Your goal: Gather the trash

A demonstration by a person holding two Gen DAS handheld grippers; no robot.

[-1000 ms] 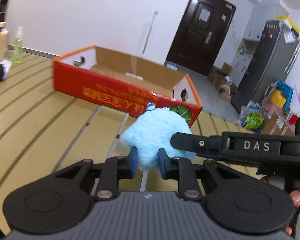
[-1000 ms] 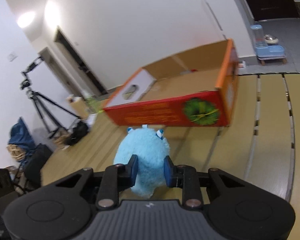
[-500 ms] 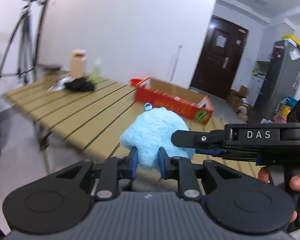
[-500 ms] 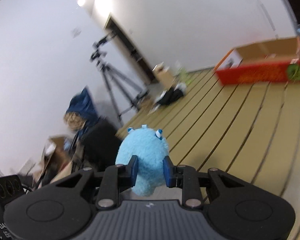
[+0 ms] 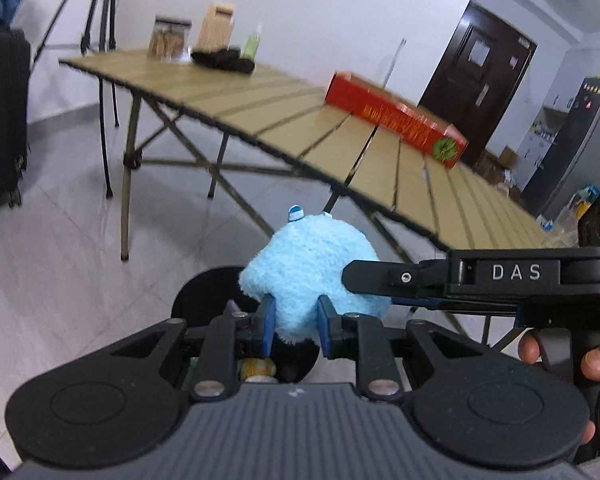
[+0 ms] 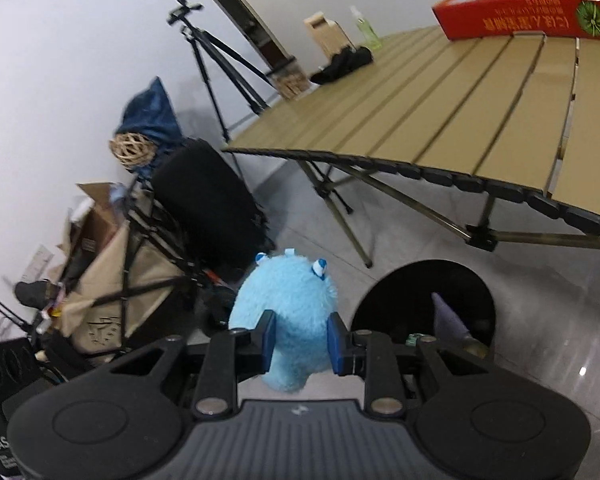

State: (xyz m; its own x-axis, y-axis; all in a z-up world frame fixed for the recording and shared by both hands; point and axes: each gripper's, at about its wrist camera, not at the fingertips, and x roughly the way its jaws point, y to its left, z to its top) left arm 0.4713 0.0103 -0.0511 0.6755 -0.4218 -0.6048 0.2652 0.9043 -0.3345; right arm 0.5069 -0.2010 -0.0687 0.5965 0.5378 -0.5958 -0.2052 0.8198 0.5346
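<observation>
- Left wrist view: left gripper [image 5: 292,328] clamped on blue plush toy [image 5: 312,276]; right gripper [image 6: 302,338] pinches the same toy from its other side.
- Black trash bin [image 6: 424,300] sits on the floor just below and ahead of the claws, some trash already inside.
- Judgement: centre the toy over the bin opening, then let go with both claws together so it drops straight in.
- Folding table [image 5: 284,120] lies beyond, well apart.

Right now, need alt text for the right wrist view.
The right tool grips a fluffy blue plush toy above grey floor, left of an open black bin. A slatted tan folding table with a red cardboard box stands behind.
</observation>
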